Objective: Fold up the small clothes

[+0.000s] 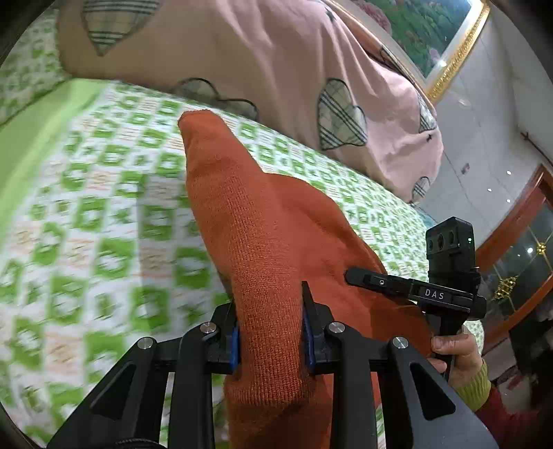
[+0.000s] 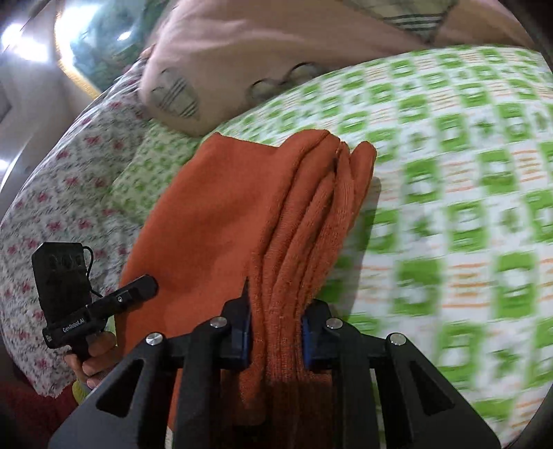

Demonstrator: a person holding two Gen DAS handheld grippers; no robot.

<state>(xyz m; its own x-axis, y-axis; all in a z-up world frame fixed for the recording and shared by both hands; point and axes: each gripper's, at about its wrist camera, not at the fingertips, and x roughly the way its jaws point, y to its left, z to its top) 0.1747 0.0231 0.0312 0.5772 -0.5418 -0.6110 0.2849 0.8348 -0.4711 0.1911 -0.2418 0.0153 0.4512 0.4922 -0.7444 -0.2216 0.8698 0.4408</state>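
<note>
A rust-orange knit garment hangs stretched between both grippers above the bed. In the left wrist view my left gripper is shut on a thick fold of it, blue pads pressing each side. Further right, a finger of the right gripper lies against the same cloth, with a hand on its handle. In the right wrist view my right gripper is shut on a bunched, pleated edge of the garment. The left gripper's finger shows at the lower left.
A green-and-white checked sheet covers the bed below the garment. A pink quilt with plaid hearts is heaped along the far side. A floral cloth lies at the left. A gold-framed painting and a wooden glass cabinet stand beyond.
</note>
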